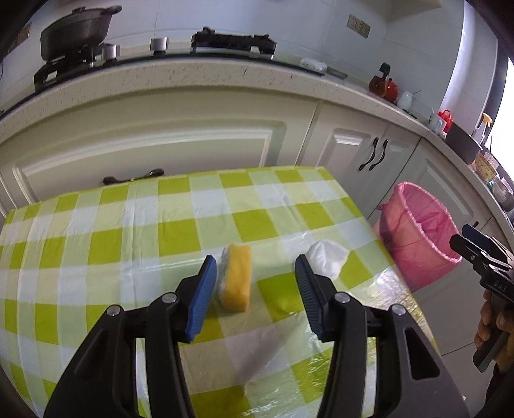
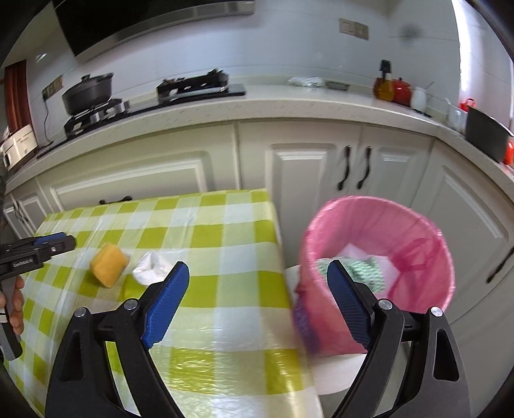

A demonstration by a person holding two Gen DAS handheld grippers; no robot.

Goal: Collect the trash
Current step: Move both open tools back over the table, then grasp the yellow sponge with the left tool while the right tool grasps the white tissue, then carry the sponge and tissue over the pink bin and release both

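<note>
Two downward wrist views, shared table (image 1: 96, 225).

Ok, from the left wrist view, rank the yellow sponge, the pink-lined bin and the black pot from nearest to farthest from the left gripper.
1. The yellow sponge, on the checked tablecloth just ahead of the open left gripper, nearer its left finger.
2. The pink-lined bin, off the table's right edge, lower down.
3. The black pot, on the stove at the far counter, upper left.
</note>
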